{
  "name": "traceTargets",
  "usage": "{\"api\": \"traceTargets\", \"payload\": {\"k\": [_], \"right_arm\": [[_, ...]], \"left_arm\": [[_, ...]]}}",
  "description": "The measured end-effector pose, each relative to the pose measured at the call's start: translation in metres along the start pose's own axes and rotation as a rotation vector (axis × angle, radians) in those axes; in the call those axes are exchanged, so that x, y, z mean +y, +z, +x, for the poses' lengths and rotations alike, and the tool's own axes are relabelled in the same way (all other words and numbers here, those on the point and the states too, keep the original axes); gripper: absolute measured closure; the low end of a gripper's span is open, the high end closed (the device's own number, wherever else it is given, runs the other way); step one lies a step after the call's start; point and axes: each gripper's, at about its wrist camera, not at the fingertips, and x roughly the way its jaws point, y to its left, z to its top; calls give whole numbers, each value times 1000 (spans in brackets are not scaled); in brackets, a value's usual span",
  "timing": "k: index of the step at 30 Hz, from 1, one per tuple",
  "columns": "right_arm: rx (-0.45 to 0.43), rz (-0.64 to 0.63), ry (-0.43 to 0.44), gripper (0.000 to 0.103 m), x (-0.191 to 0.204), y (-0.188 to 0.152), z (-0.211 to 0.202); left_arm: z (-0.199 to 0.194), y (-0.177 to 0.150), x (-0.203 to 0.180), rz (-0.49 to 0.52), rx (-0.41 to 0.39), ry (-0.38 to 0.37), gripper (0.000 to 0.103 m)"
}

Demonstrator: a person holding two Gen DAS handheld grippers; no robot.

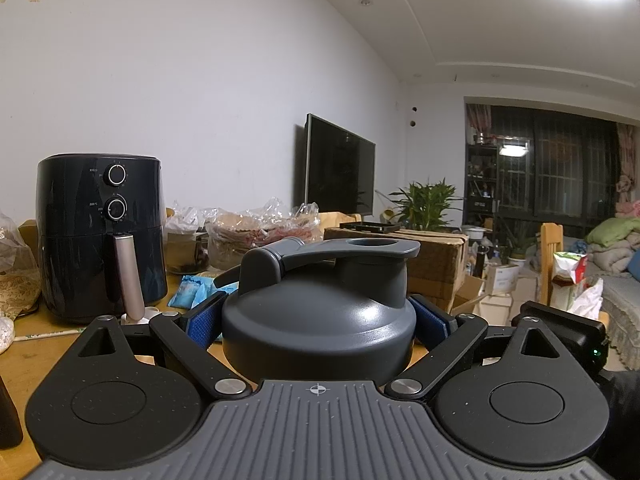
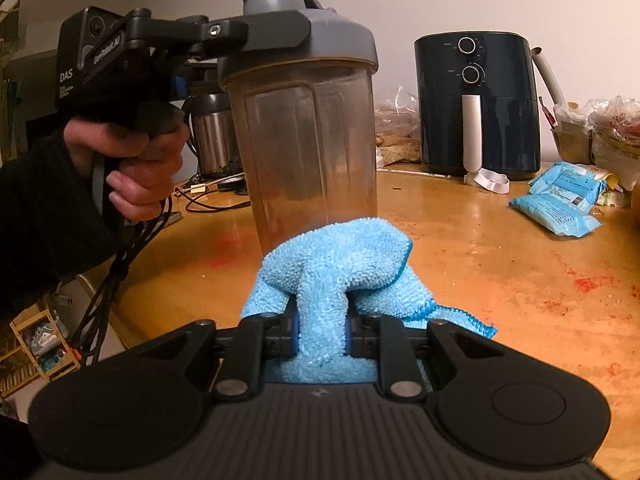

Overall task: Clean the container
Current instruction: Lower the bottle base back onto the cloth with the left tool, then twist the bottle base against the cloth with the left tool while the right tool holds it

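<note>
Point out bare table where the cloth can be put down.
Free: the wooden table between the shaker bottle and the blue packets. Crowded: the back edge by the air fryer and the cables left of the bottle.

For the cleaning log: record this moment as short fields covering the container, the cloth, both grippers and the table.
container: shaker bottle, grey lid on, upright, murky clear wall
left gripper: fingers clamped on the lid's sides
cloth: blue microfibre cloth, bunched, in front of the bottle's base
right gripper: fingers shut on the cloth
table: wooden table, red stains; air fryer at the back
</note>
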Motion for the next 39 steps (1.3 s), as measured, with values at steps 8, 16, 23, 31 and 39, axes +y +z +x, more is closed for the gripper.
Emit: {"api": "traceTargets", "payload": {"k": [8,16,23,31,39], "right_arm": [[-27,-6,-2,89,3,10,-7],[-77,-33,-20,89,11,29,-20],[-137,-62,-41,88,17,47,-34],[-189,-79,-48,88,18,59,-43],[-201,-74,-50,88,18,60,-43]], "left_arm": [[2,-1,2,1,3,-3,8],[2,0,3,-1,3,-2,8],[3,0,1,-3,4,0,8],[2,0,-2,-2,6,7,8],[1,0,-2,-3,2,8,8]]}}
